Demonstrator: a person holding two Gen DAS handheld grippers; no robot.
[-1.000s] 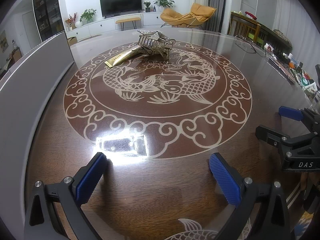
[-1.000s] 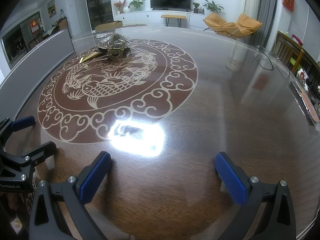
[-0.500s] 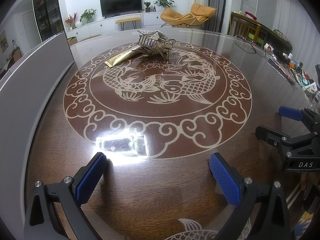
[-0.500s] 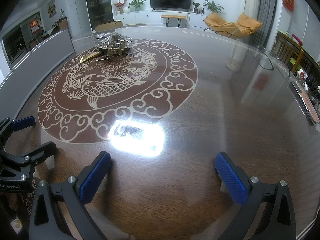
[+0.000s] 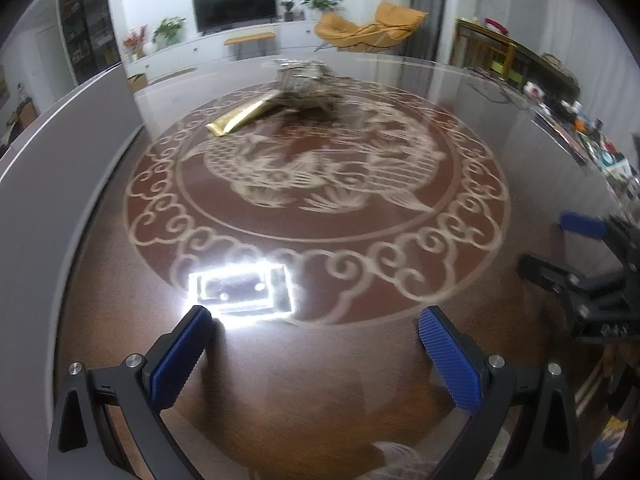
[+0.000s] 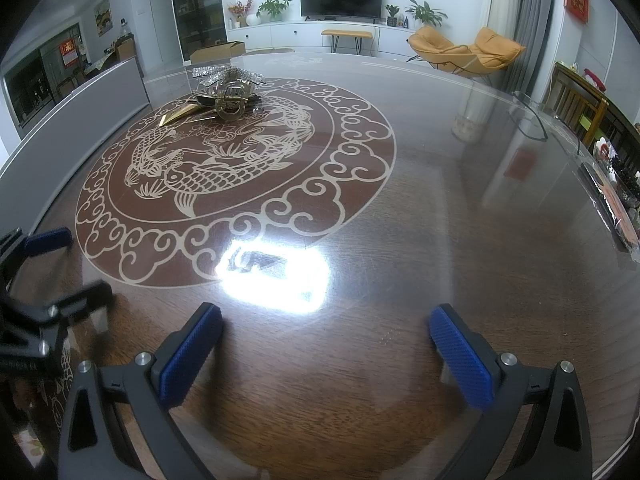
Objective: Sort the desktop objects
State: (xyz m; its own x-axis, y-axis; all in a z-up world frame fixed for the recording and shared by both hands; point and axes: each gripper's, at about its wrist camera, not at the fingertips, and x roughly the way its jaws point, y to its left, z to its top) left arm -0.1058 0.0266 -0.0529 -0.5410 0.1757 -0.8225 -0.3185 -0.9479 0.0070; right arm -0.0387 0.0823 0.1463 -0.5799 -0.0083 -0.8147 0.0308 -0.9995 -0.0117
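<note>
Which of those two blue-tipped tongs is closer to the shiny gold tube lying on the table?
Left, though only slightly. The left tongs face the flat gold tube almost straight ahead across the table; the right tongs sit further right, with the tube ahead-left.

- Even, cool indoor light; a bright white rectangular glare (image 5: 242, 290) burns out on the glossy table (image 5: 360, 360), near centre in both views.
- Left wrist view smeared by motion blur; right wrist view sharp.
- Fisheye bends edges; corners black.
</note>
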